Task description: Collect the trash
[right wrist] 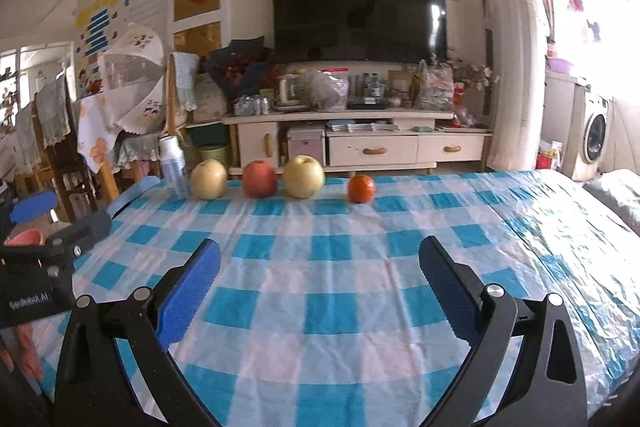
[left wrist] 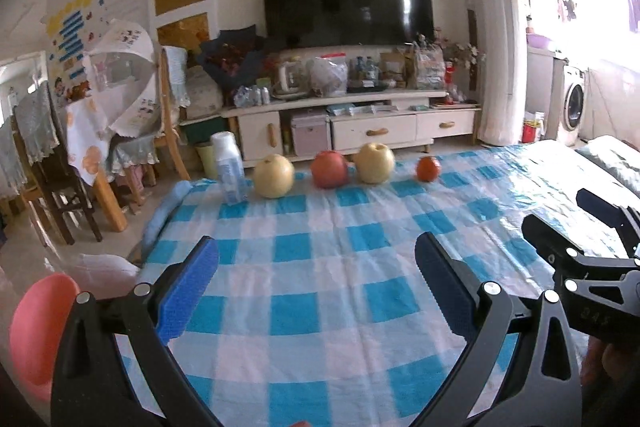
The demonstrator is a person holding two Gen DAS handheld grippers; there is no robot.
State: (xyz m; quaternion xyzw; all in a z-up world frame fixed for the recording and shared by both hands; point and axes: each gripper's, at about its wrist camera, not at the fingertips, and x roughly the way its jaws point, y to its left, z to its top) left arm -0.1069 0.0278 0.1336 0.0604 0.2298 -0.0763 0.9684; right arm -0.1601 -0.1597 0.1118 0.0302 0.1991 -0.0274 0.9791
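Seemingly between grasps: from the left wrist view, the left tool [left wrist: 316, 267] hangs over the checked cloth of the counter [left wrist: 320, 291] with its blue pads spread wide and nothing between them. Along the far edge stand a white bottle [left wrist: 229, 169], a pale pear [left wrist: 274, 175], a red apple [left wrist: 330, 169], a second pear [left wrist: 375, 163] and a small orange [left wrist: 428, 169]. A pink bin [left wrist: 40, 331] shows at the lower left, off the counter's edge.

From the right wrist view, the right tool [right wrist: 320, 269] is likewise spread and empty above the cloth, well short of the row. No wrapper or scrap is visible on the cloth; the bottle [right wrist: 173, 167] is the likeliest trash, by my judgement. Whether other litter has already gone into the bin or collecting is only starting, the scene fits both. Any reach for the bottle would call for a long, level approach past the fruit.
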